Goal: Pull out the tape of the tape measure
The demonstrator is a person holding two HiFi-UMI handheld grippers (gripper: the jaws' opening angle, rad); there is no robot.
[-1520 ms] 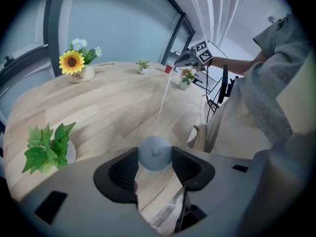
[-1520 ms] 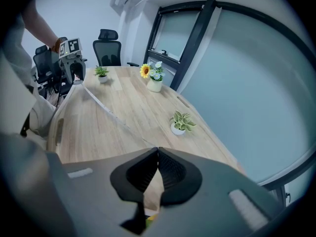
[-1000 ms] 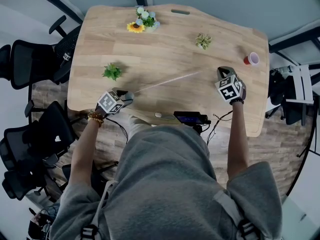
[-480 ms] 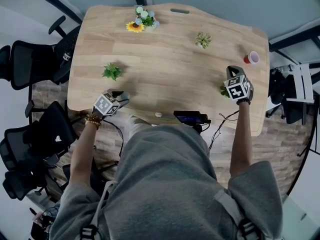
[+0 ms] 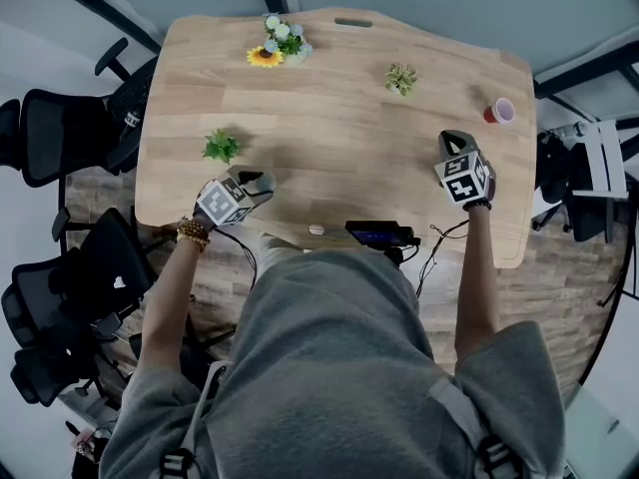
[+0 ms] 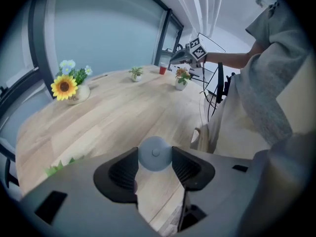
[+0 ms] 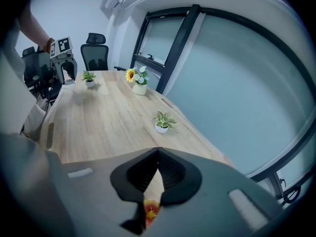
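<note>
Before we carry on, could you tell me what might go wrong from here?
The round tape measure sits at the tips of the left gripper, so a pull may slip it out. The right gripper is shut with no tape visible in it, and hangs over a small flowering plant that it could knock over.

Office, conference table [image 5: 329, 98], swivel chairs [image 5: 55, 133]

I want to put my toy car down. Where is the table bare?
The wooden table is bare in the middle, between the small green plant, the sunflower vase and the pale leafy pot plant. It is crowded at the right, by the red cup and the right gripper.
</note>
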